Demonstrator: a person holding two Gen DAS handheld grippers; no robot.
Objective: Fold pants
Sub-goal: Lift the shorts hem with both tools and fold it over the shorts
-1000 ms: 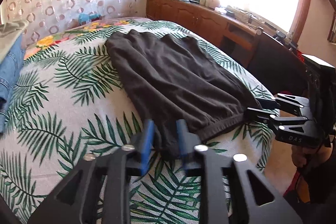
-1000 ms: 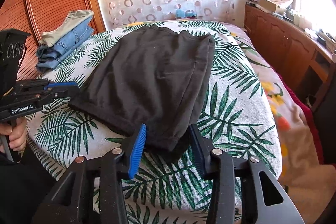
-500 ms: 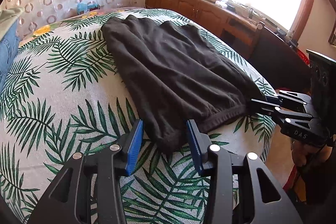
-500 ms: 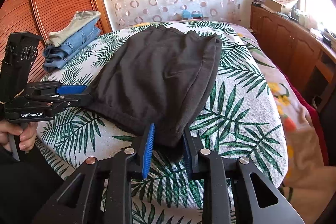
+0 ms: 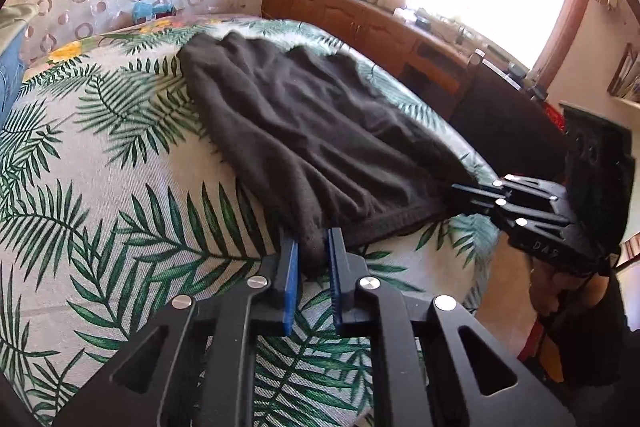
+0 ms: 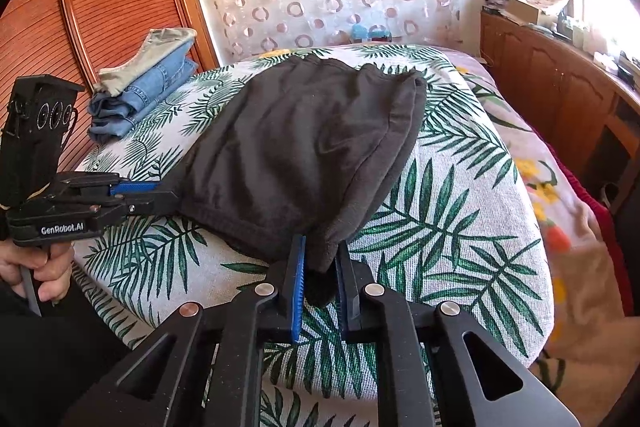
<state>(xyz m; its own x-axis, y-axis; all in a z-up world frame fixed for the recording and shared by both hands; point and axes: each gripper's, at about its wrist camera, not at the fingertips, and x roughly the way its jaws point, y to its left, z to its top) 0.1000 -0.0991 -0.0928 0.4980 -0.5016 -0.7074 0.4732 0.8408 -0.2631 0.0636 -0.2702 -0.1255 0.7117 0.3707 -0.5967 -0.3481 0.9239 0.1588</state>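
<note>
With both near corners of the black pants pinched, the left gripper and right gripper, jaws just closed on cloth, should lift evenly, keeping the hem taut.

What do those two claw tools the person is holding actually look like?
Both are black, angular frames with triangular cut-outs and silver rivets. Each claw has two flat fingers faced with ribbed blue pads. One side reads "GenRobot.AI", the other "DAS". A boxy black camera housing tops each handle.
</note>
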